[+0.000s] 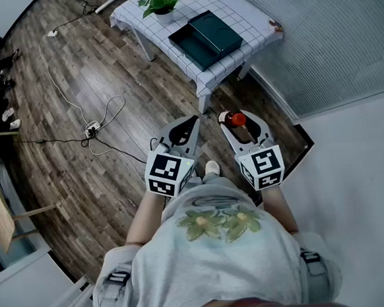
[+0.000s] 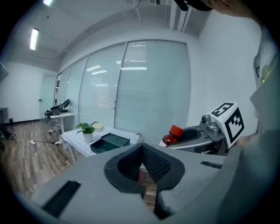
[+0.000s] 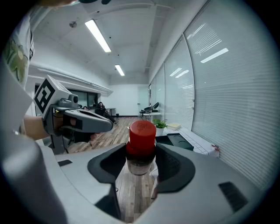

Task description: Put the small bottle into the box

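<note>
A small clear bottle (image 1: pixel 234 119) with a red cap stands upright between the jaws of my right gripper (image 1: pixel 238 122), which is shut on it; the right gripper view shows the bottle (image 3: pixel 141 144) squeezed at its neck. My left gripper (image 1: pixel 191 123) hangs beside it, shut with nothing in it, its pads meeting at the tips (image 2: pixel 142 148). The dark green box (image 1: pixel 208 37) lies open on a table with a checked cloth (image 1: pixel 240 10), well ahead of both grippers. Its lid rests partly over it.
A potted plant (image 1: pixel 160 5) stands on the table behind the box. Cables and a power strip (image 1: pixel 91 129) lie on the wooden floor to the left. A glass wall with blinds (image 1: pixel 328 33) runs along the right. Desks with equipment (image 2: pixel 59 114) stand far off.
</note>
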`<state>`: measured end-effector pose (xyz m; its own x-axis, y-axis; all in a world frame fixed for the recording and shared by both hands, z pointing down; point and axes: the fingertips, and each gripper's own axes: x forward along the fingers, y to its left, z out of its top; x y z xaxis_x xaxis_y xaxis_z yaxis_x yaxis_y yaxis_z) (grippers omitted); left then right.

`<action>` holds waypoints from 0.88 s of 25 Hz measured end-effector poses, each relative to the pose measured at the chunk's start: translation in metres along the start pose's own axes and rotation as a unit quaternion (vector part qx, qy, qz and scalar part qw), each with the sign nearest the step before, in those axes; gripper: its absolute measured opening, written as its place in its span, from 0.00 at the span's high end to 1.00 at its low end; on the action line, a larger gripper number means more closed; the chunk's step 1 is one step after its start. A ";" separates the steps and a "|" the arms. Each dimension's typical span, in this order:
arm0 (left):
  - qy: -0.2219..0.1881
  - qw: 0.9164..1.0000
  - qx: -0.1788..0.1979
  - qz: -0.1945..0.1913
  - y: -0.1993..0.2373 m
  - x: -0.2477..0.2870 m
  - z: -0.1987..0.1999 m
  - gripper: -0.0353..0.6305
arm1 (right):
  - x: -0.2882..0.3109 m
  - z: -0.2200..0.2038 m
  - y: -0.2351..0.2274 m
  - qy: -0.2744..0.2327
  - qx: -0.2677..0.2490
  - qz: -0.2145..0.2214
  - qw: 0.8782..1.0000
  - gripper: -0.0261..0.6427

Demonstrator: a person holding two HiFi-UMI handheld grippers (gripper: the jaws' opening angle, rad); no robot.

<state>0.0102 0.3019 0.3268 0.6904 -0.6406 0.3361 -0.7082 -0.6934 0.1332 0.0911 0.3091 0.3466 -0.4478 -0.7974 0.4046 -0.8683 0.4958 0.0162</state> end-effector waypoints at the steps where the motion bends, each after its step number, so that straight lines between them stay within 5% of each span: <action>1: -0.004 1.000 0.000 -0.005 -0.001 -0.001 0.001 0.94 | -0.001 0.001 0.002 -0.002 -0.002 -0.003 1.000 0.65; 22: -0.012 1.000 -0.021 0.014 -0.028 0.010 0.000 0.94 | -0.023 -0.001 -0.019 -0.025 -0.001 0.020 1.000 0.65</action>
<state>0.0375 0.3151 0.3269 0.6737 -0.6669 0.3184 -0.7321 -0.6611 0.1643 0.1183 0.3187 0.3375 -0.4919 -0.7929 0.3596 -0.8493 0.5279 0.0020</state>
